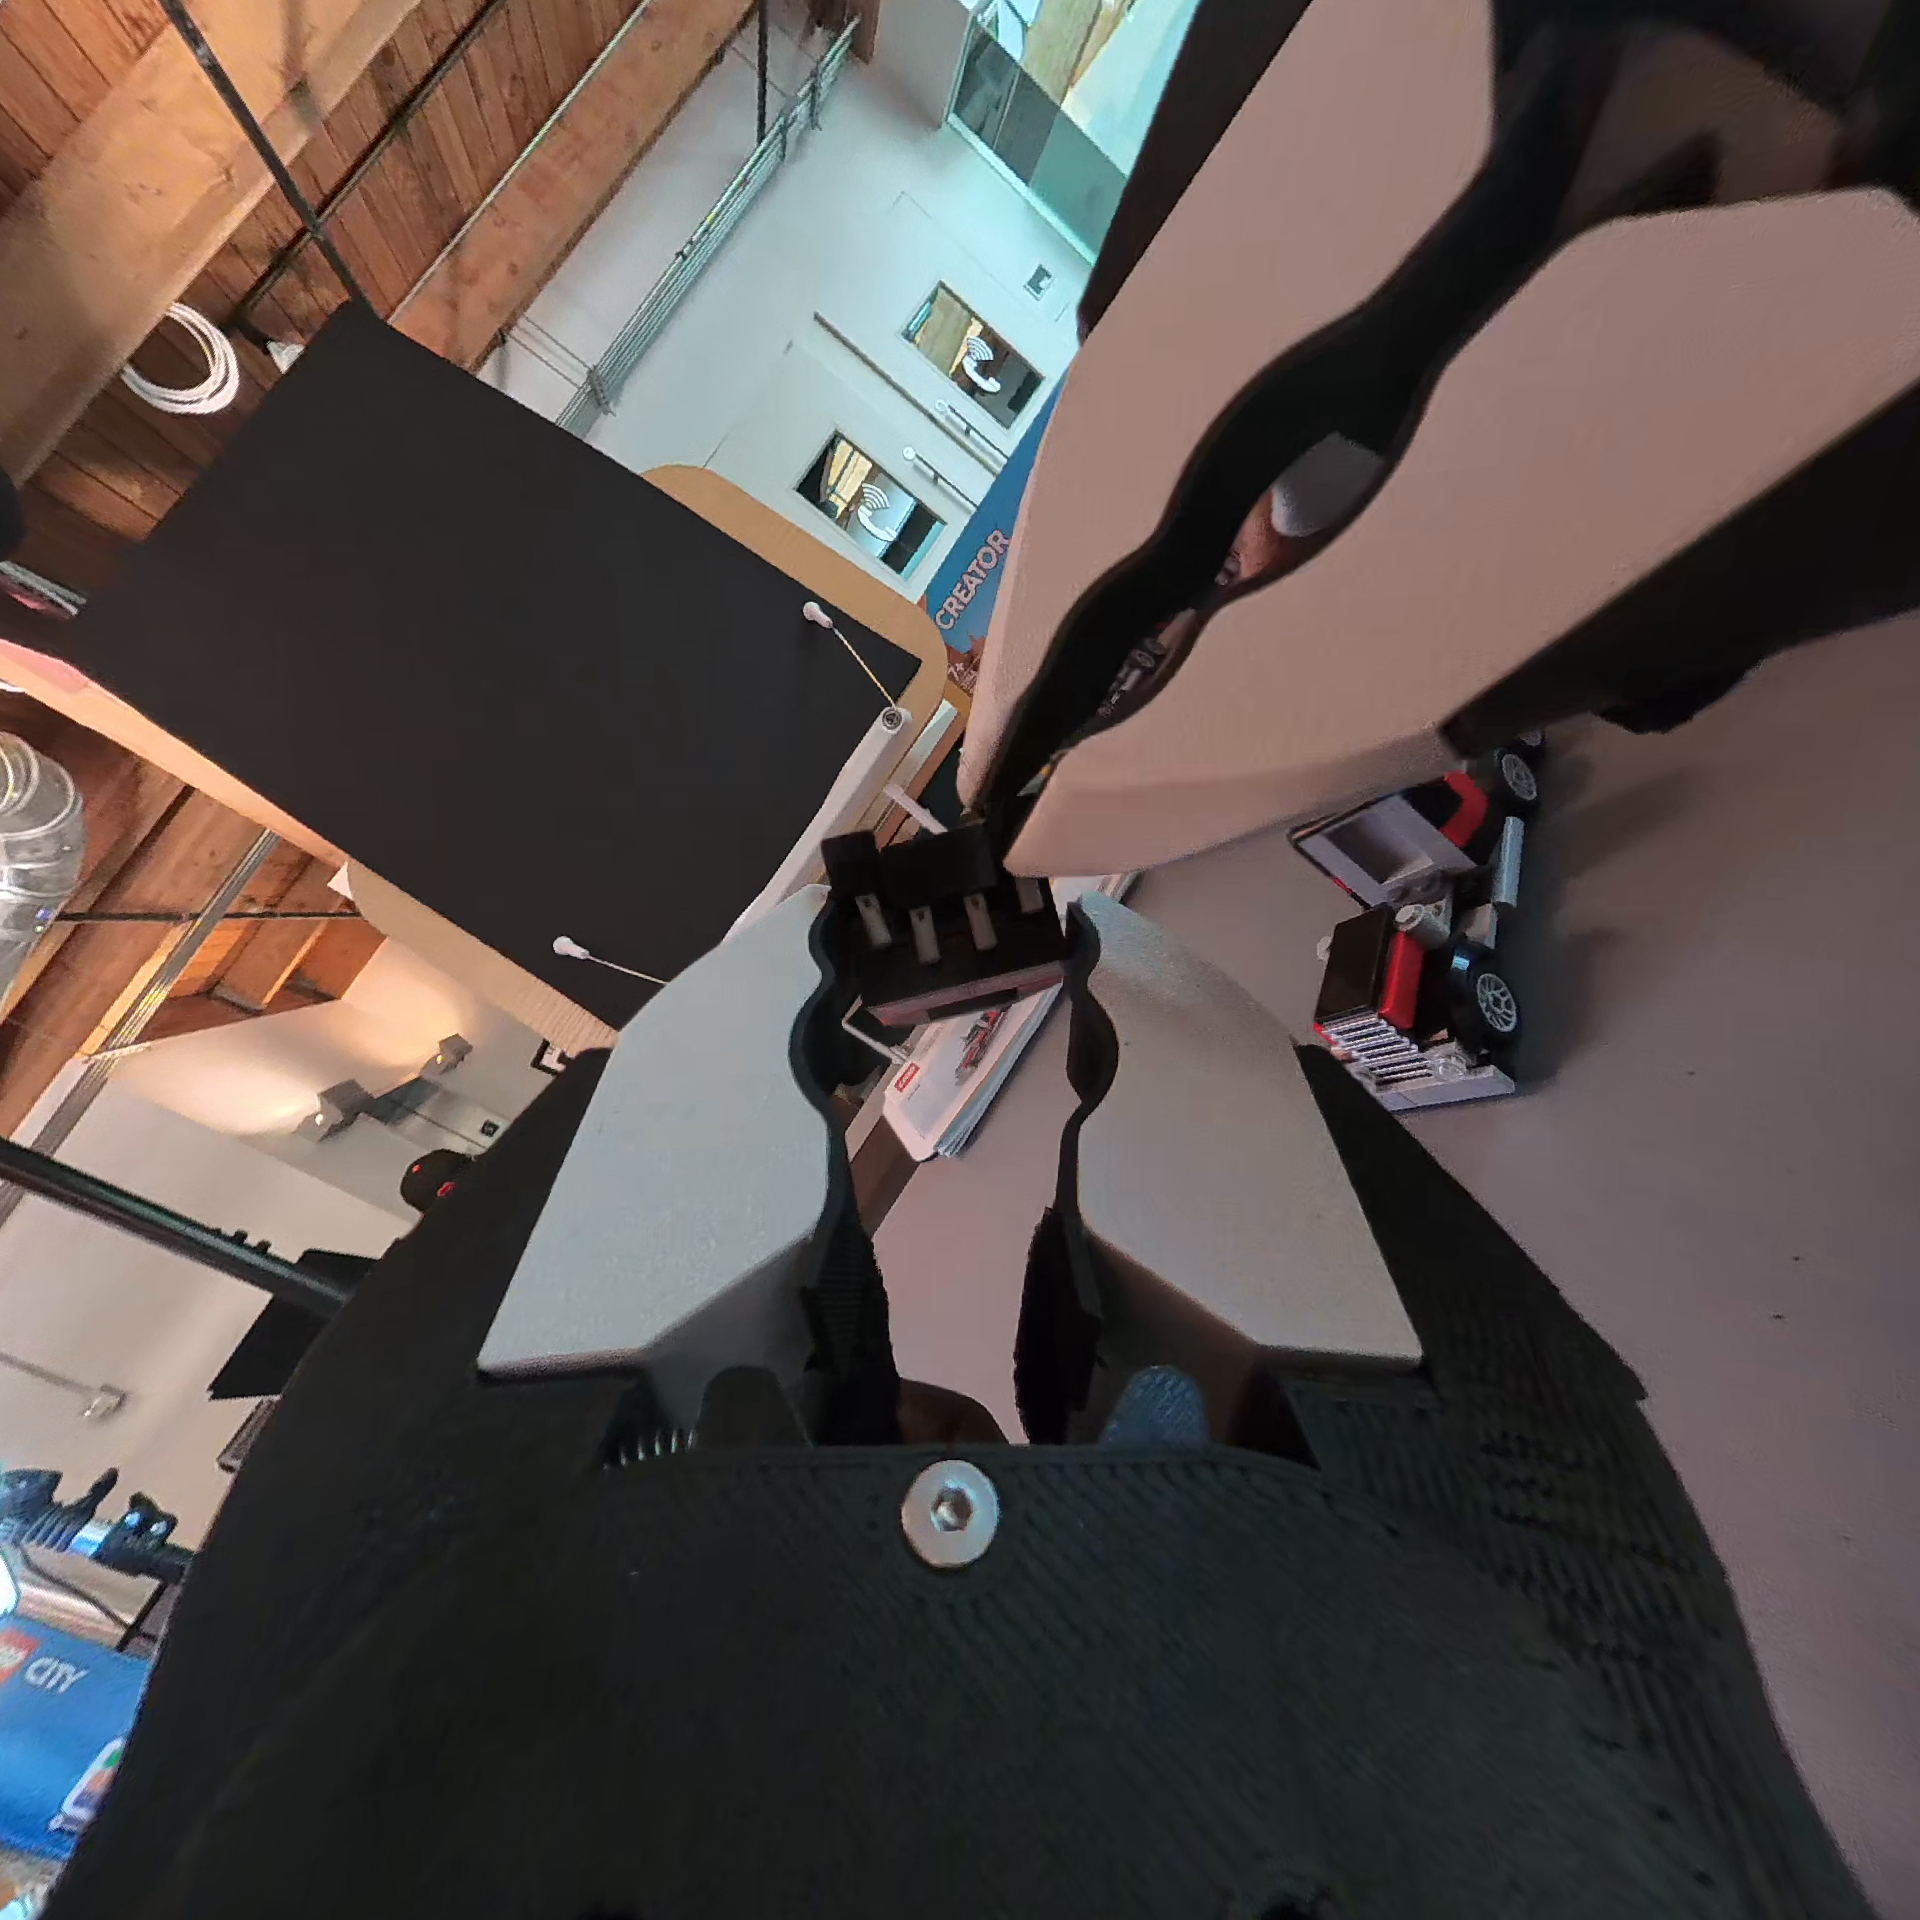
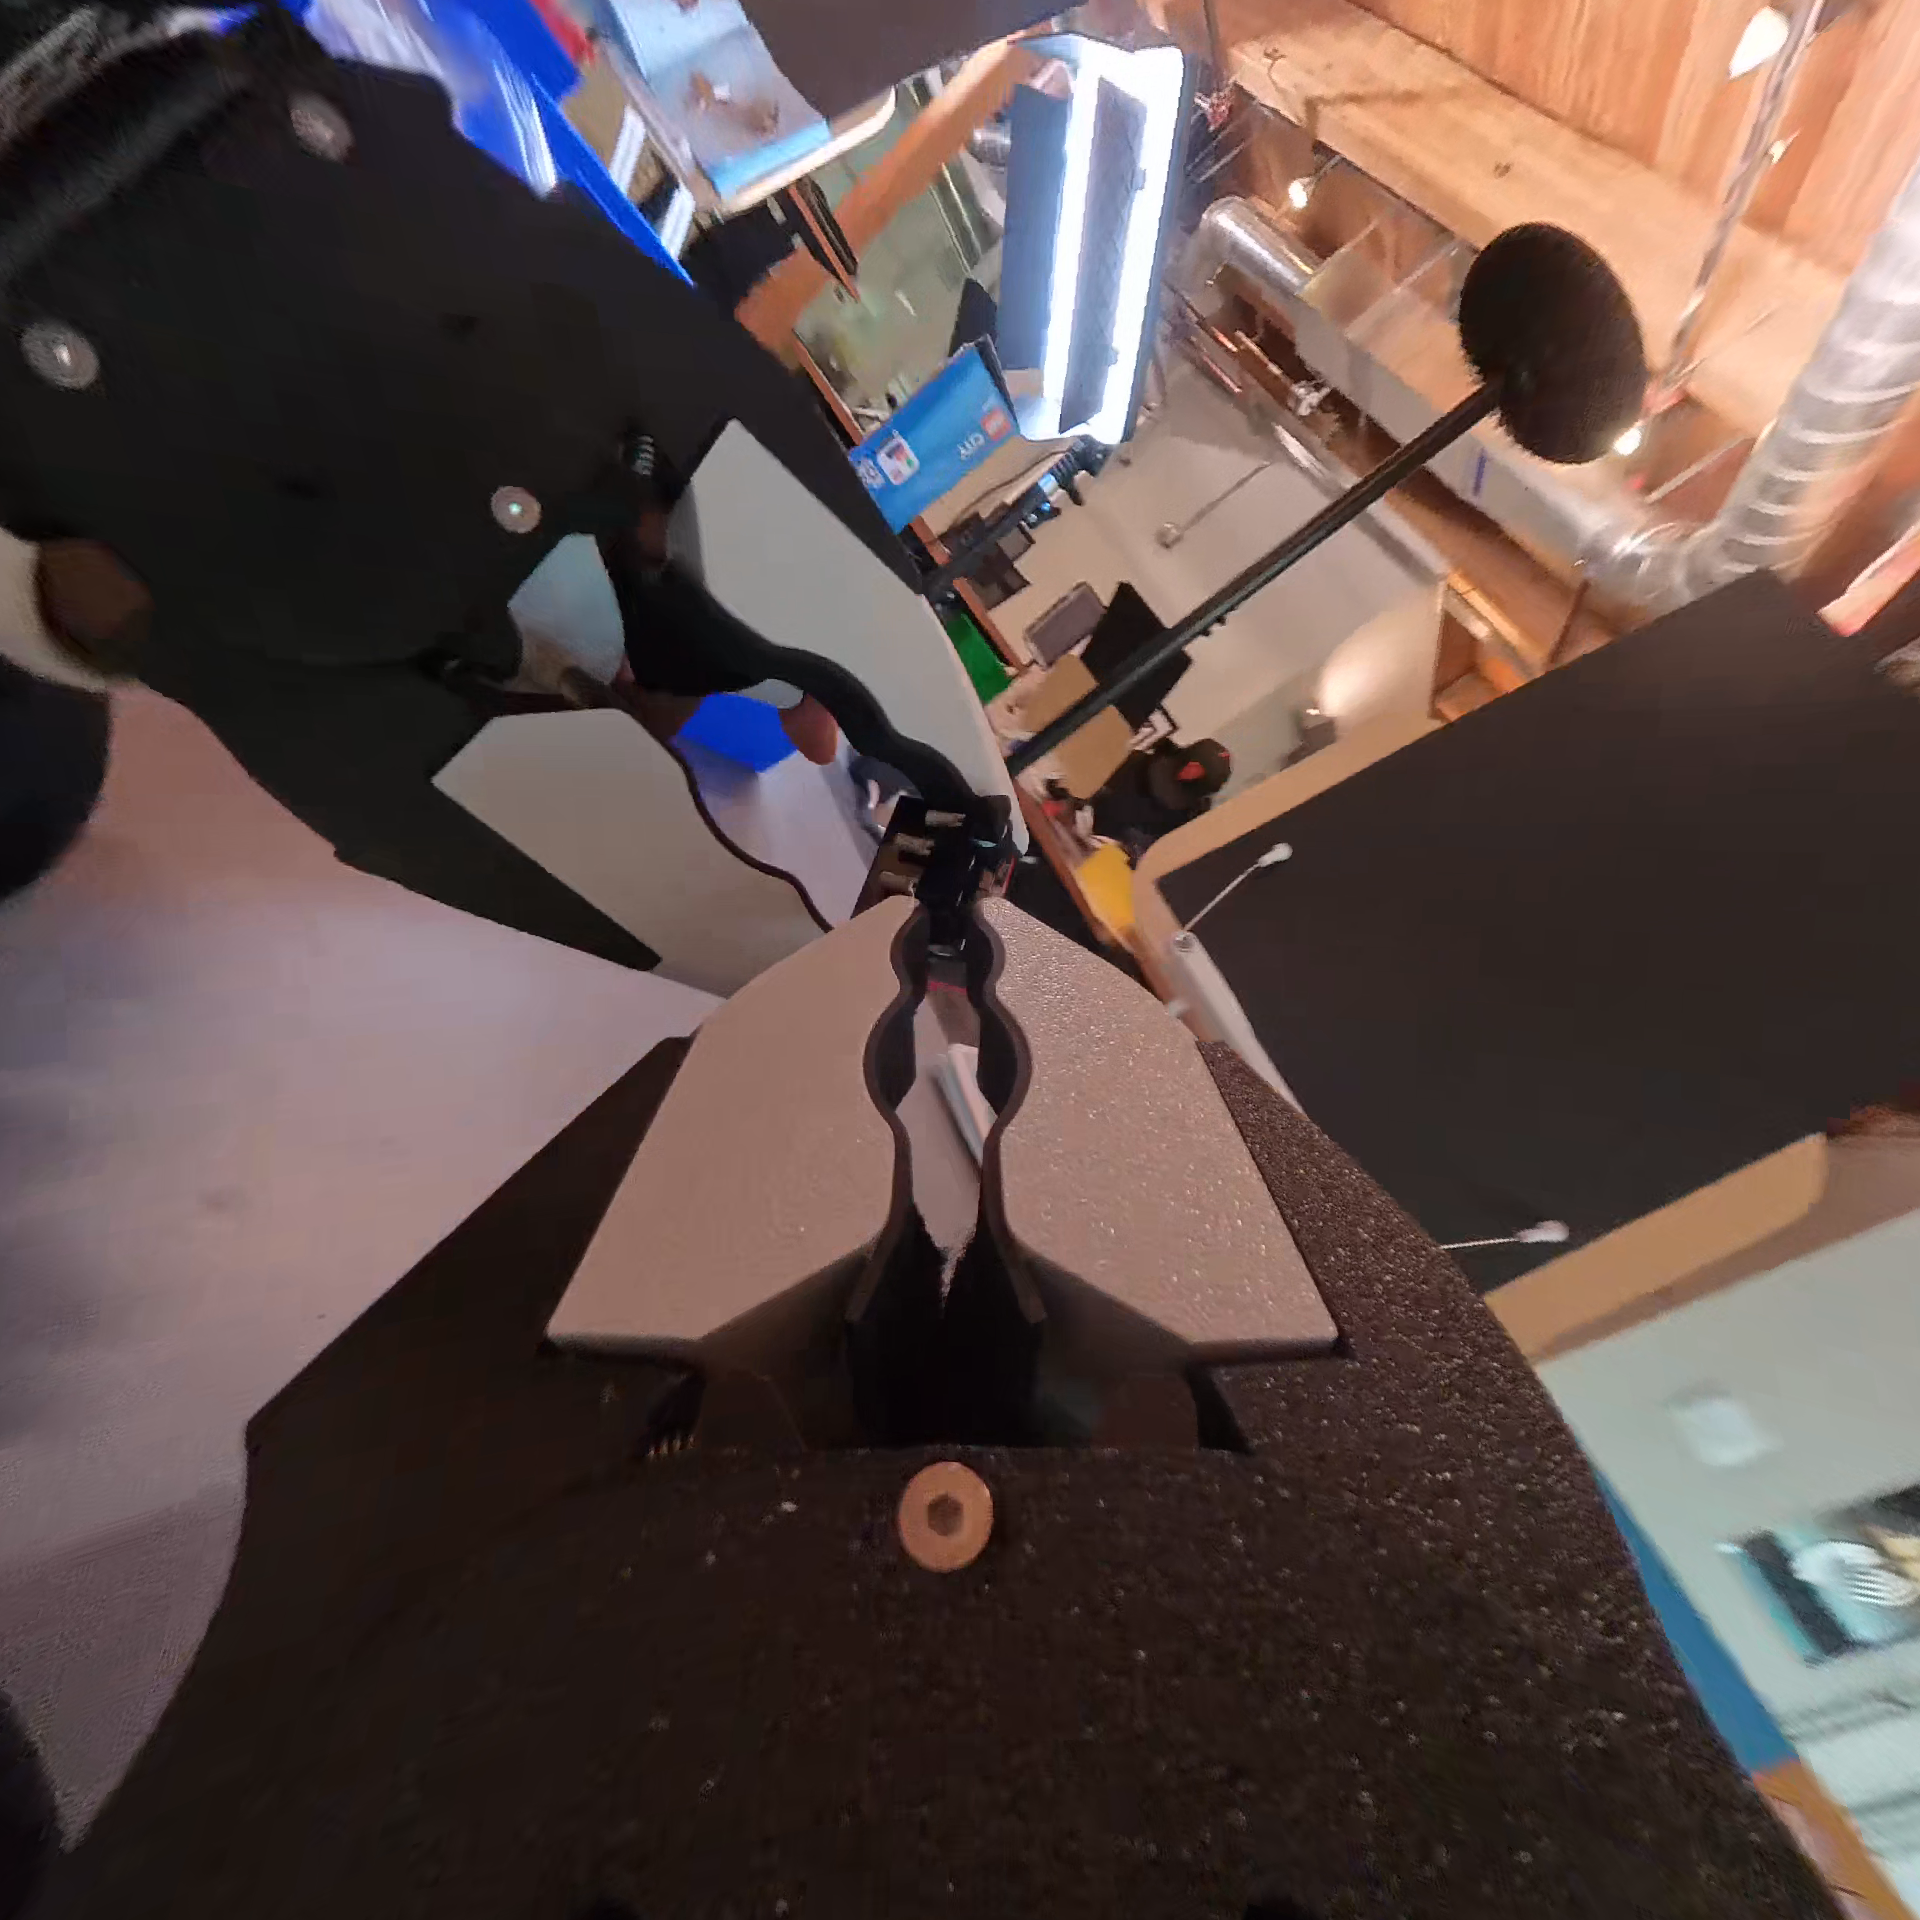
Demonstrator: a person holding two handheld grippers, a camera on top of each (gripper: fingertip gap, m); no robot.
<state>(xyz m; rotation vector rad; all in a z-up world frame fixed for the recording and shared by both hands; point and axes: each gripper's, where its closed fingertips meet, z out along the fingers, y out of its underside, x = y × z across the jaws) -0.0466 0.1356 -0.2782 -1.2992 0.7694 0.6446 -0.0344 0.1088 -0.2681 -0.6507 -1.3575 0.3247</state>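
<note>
While gripped — black brick assembly (image 1: 951, 935), unlabelled.

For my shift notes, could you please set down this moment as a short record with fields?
Setting: grey table in a workshop with wooden ceiling
Left gripper: jaws shut on a black brick assembly with grey pegs, held off the table
Right gripper: jaws nearly closed, pinching a small black piece at the top edge of that assembly
Nearby: toy truck, red, black and grey, on the table
Also: instruction booklet lying under the assembly
Background: black panels; blue boxes
</note>
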